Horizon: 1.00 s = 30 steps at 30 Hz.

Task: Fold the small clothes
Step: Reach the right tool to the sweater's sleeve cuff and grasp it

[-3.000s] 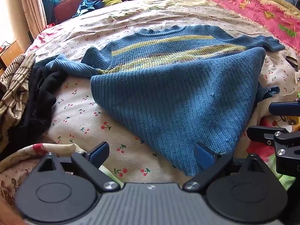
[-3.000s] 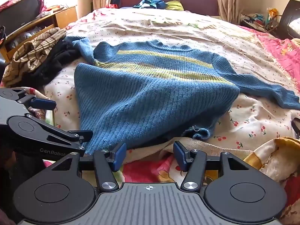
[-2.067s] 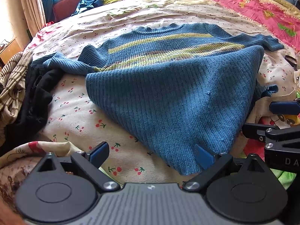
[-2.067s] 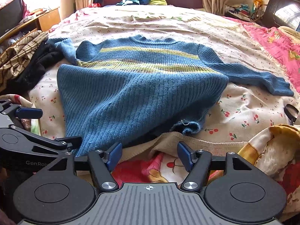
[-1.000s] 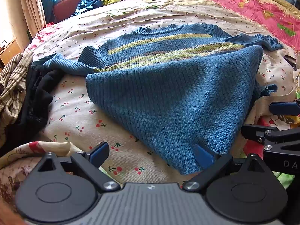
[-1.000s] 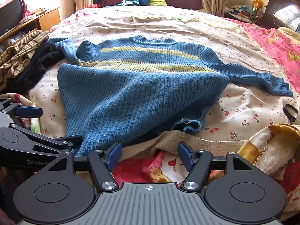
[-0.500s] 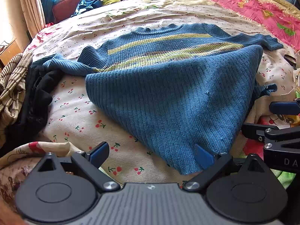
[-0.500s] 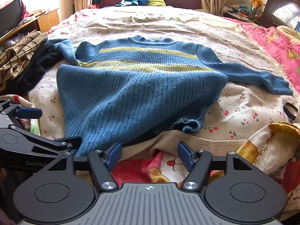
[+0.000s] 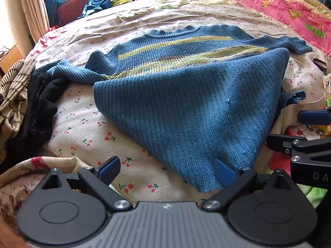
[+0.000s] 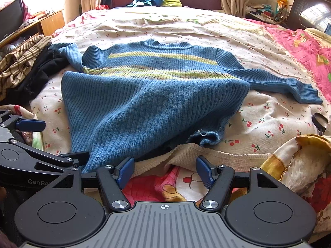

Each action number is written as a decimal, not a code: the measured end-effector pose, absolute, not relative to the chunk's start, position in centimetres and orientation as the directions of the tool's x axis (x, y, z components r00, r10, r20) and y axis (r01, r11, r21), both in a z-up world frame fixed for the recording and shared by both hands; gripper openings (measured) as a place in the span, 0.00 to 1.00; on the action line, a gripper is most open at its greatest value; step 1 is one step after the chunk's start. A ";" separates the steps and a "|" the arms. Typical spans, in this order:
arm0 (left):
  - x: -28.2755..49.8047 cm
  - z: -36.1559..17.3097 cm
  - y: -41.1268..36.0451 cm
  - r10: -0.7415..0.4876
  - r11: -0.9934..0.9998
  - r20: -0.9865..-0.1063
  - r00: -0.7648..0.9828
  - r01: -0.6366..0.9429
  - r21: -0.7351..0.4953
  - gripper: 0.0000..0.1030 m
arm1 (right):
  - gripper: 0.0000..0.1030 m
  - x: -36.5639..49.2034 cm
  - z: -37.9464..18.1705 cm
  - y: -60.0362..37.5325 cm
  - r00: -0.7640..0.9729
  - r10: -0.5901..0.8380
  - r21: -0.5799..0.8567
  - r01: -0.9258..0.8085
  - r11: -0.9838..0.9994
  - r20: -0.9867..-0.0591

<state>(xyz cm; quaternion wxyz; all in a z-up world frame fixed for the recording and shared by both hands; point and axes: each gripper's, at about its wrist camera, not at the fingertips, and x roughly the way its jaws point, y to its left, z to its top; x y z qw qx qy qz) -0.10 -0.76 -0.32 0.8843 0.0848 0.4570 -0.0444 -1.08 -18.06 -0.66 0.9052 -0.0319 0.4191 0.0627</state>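
A blue ribbed sweater (image 9: pixel 186 103) with yellow chest stripes lies on the cherry-print bed sheet (image 9: pixel 86 124), sleeves spread out to both sides. It also shows in the right wrist view (image 10: pixel 149 99). Its lower hem runs to the bed's near edge. My left gripper (image 9: pixel 165 169) is open at the near edge, its right fingertip by the hem corner. My right gripper (image 10: pixel 164 172) is open and empty just below the hem, over a red cartoon blanket (image 10: pixel 157 186). The left gripper also shows in the right wrist view (image 10: pixel 31 144).
A pile of black and checked brown clothes (image 10: pixel 22 70) lies at the bed's left side. A pink quilt (image 10: pixel 306 49) covers the right side. More clothes (image 10: pixel 153 0) lie by the maroon headboard. A yellow-and-white blanket (image 10: pixel 295 163) bunches at the near right.
Both grippers have stayed open and nearly still at the bed's near edge over the last seconds. The sweater has not visibly moved.
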 end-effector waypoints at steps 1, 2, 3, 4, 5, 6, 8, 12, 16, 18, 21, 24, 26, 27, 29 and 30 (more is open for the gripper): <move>-0.1 -0.3 -0.8 -0.001 0.982 -0.817 0.577 0.156 0.109 1.00 | 0.65 -1.1 -0.7 -18.1 0.641 0.086 -0.005 -0.139 0.990 -0.763; -0.1 -0.3 -0.8 -0.001 0.982 -0.817 0.577 0.156 0.109 1.00 | 0.65 -1.1 -0.7 -18.1 0.641 0.086 -0.005 -0.138 0.990 -0.763; -0.1 -0.3 -0.8 -0.002 0.982 -0.815 0.579 0.156 0.109 1.00 | 0.65 -1.0 -0.7 -18.1 0.641 0.084 -0.005 -0.136 0.991 -0.763; -0.1 -0.3 -0.8 -0.002 0.982 -0.816 0.578 0.156 0.109 1.00 | 0.65 -1.0 -0.7 -18.1 0.641 0.083 -0.005 -0.135 0.991 -0.763; -0.1 -0.3 -0.8 -0.001 0.982 -0.816 0.579 0.157 0.110 1.00 | 0.65 -1.0 -0.7 -18.1 0.641 0.082 -0.006 -0.133 0.991 -0.763; -0.2 -0.3 -0.8 0.001 0.981 -0.816 0.578 0.158 0.112 1.00 | 0.65 -1.0 -0.7 -18.1 0.641 0.081 -0.007 -0.133 0.991 -0.764; -0.2 -0.3 -0.8 0.002 0.981 -0.817 0.577 0.158 0.114 1.00 | 0.65 -1.0 -0.7 -18.0 0.642 0.078 -0.009 -0.131 0.991 -0.763; -0.2 -0.3 -0.8 0.004 0.980 -0.819 0.573 0.159 0.116 1.00 | 0.65 -1.0 -0.8 -18.0 0.642 0.068 -0.016 -0.124 0.992 -0.764; -0.2 -0.3 -0.8 0.007 0.980 -0.822 0.569 0.160 0.119 1.00 | 0.65 -1.0 -0.7 -17.9 0.646 0.046 -0.037 -0.115 0.993 -0.762; -0.2 -0.3 -0.8 0.006 0.980 -0.820 0.573 0.160 0.119 1.00 | 0.65 -1.0 -0.6 -17.9 0.649 0.033 -0.048 -0.107 0.993 -0.760; -0.2 -0.3 -0.8 0.008 0.980 -0.824 0.567 0.160 0.120 1.00 | 0.71 -0.9 -0.6 -17.8 0.652 -0.013 -0.091 -0.086 0.992 -0.758; -0.2 -0.3 -0.8 0.005 0.980 -0.819 0.574 0.159 0.118 1.00 | 0.74 -0.9 -0.4 -17.5 0.666 -0.078 -0.161 -0.064 0.985 -0.741; -0.2 -0.3 -0.8 0.005 0.980 -0.818 0.575 0.159 0.118 1.00 | 0.74 -0.8 -0.2 -17.6 0.673 -0.095 -0.180 -0.057 0.982 -0.733; -0.2 -0.3 -0.8 0.006 0.980 -0.817 0.576 0.159 0.119 1.00 | 0.74 -0.8 -0.1 -17.6 0.673 -0.095 -0.178 -0.056 0.982 -0.734; -0.2 -0.3 -0.8 0.007 0.980 -0.817 0.577 0.159 0.120 1.00 | 0.75 -0.7 0.0 -17.6 0.671 -0.104 -0.186 -0.052 0.981 -0.735; -0.2 -0.2 -0.8 0.006 0.980 -0.817 0.577 0.159 0.119 1.00 | 0.77 -0.7 -0.1 -17.4 0.670 -0.118 -0.202 -0.049 0.978 -0.733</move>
